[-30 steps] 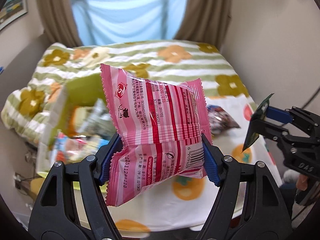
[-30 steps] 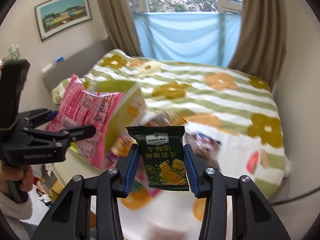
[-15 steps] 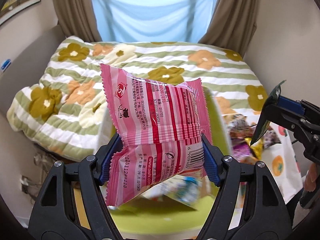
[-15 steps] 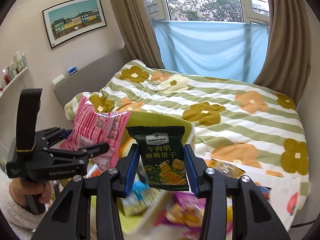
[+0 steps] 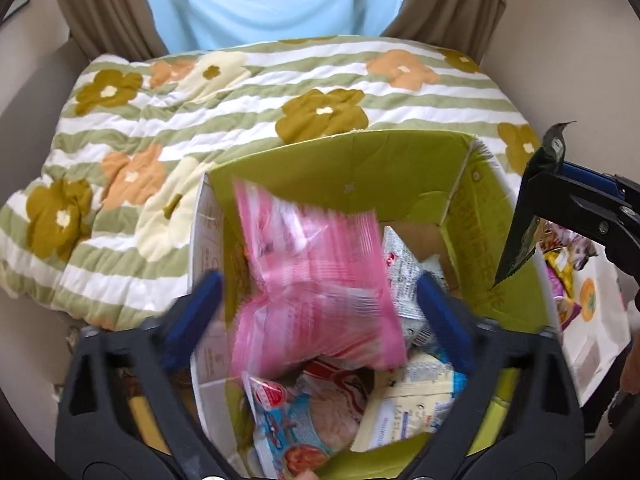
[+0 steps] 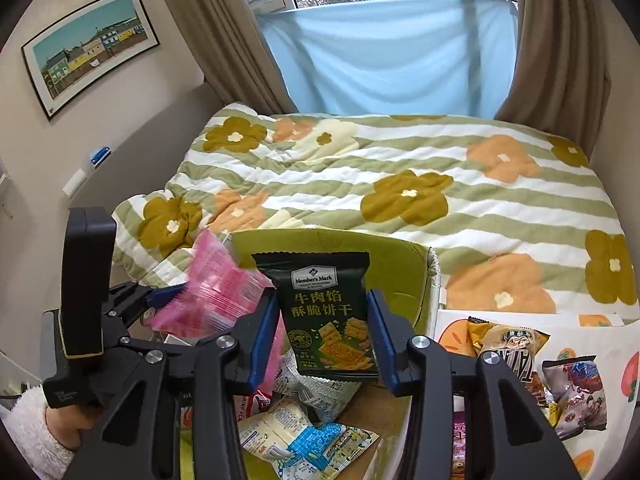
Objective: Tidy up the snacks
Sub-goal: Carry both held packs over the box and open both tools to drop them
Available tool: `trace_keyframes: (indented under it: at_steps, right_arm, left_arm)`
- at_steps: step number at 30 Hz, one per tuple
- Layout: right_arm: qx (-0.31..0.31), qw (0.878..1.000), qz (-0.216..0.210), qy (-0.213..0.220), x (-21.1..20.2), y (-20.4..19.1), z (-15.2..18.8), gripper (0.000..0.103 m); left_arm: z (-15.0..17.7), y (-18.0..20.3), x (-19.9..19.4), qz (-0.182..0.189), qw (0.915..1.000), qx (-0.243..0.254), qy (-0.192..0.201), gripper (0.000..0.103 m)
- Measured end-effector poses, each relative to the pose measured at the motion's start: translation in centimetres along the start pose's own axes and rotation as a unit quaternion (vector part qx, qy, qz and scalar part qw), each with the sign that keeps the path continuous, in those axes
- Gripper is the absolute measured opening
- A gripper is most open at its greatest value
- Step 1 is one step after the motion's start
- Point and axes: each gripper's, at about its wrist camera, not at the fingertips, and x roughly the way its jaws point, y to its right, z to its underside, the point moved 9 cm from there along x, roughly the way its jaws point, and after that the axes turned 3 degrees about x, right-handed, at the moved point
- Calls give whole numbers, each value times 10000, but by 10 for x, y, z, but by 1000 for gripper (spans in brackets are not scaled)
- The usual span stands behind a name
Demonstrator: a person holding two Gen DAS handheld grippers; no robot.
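My left gripper (image 5: 318,314) is open over the green cardboard box (image 5: 340,172). The pink striped snack packet (image 5: 316,288), blurred, is loose between the spread jaws and above the snacks in the box; it also shows in the right wrist view (image 6: 216,292). My right gripper (image 6: 324,340) is shut on a dark green Member's Mark cracker packet (image 6: 326,312), held upright over the same box (image 6: 396,268). In the left wrist view that packet (image 5: 528,216) hangs at the box's right wall. Several snack packets (image 5: 316,412) lie in the box.
A floral striped quilt (image 6: 400,184) covers the bed behind the box. Loose snack packets (image 6: 516,352) lie on a white cloth with orange prints (image 6: 452,336) to the right of the box. Curtains and a blue sheet hang at the window behind.
My left gripper has moved over the box and opened, letting go of the pink packet, which is dropping. My right gripper has come over the box with its green packet.
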Motion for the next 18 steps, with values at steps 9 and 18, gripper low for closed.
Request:
trace_keyframes:
  at_steps: [9, 18]
  right_arm:
    - [4, 9997, -136, -211, 21, 7, 4, 41]
    - [57, 9988, -149, -471, 48, 20, 2, 41]
  left_arm:
    - [21, -7, -10, 143, 9988, -463, 17, 103]
    - [23, -5, -1, -27, 9982, -579, -138, 103]
